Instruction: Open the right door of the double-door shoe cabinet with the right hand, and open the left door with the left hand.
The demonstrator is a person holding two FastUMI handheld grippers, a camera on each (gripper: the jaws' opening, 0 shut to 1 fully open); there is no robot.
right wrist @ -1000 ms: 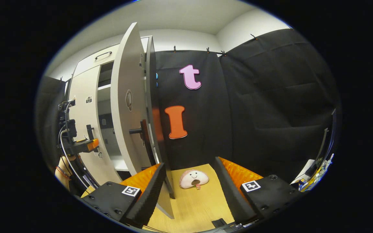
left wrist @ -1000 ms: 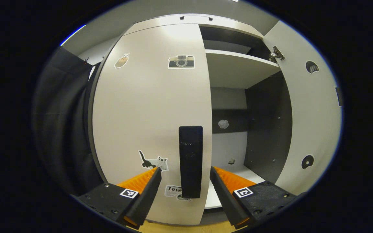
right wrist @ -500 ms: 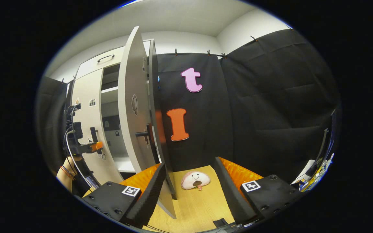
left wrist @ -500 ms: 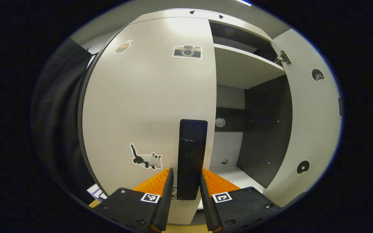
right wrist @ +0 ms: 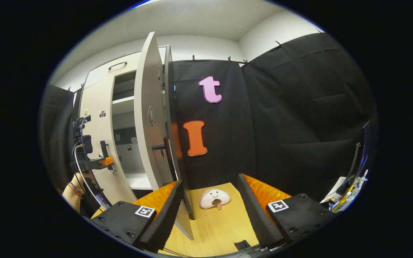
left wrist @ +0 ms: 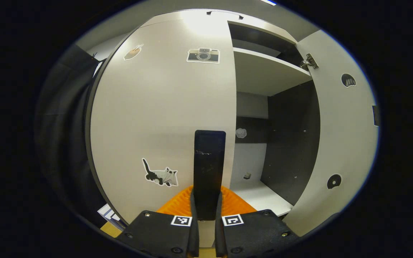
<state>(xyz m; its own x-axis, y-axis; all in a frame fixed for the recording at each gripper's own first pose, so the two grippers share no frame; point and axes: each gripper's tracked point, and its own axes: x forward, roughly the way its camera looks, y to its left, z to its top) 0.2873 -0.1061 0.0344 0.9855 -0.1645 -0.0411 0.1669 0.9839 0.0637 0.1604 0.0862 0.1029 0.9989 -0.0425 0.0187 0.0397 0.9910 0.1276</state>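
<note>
In the left gripper view the cabinet's left door (left wrist: 163, 118), pale with stickers, stands closed. Its black vertical handle (left wrist: 209, 168) runs down between my left gripper's fingers, and my left gripper (left wrist: 204, 211) is shut on the handle's lower end. The right door (left wrist: 342, 132) is swung wide open, showing shelves (left wrist: 267, 71) and a dark inner wall. In the right gripper view the open right door (right wrist: 152, 122) stands edge-on with its handle (right wrist: 159, 147) sticking out. My right gripper (right wrist: 210, 211) is open and holds nothing, a short way off from that door. The left gripper (right wrist: 97, 163) and a hand (right wrist: 74, 186) show at the left door.
A round plush toy with a face (right wrist: 213, 198) lies on the wooden floor (right wrist: 221, 229) ahead of my right gripper. Black cloth walls (right wrist: 299, 118) close the booth to the right. Some equipment (right wrist: 350, 182) sits at the far right edge.
My left gripper's fingers have closed from wide apart onto the left door's handle. My right gripper stays open and has drifted slightly; the right door stays open.
</note>
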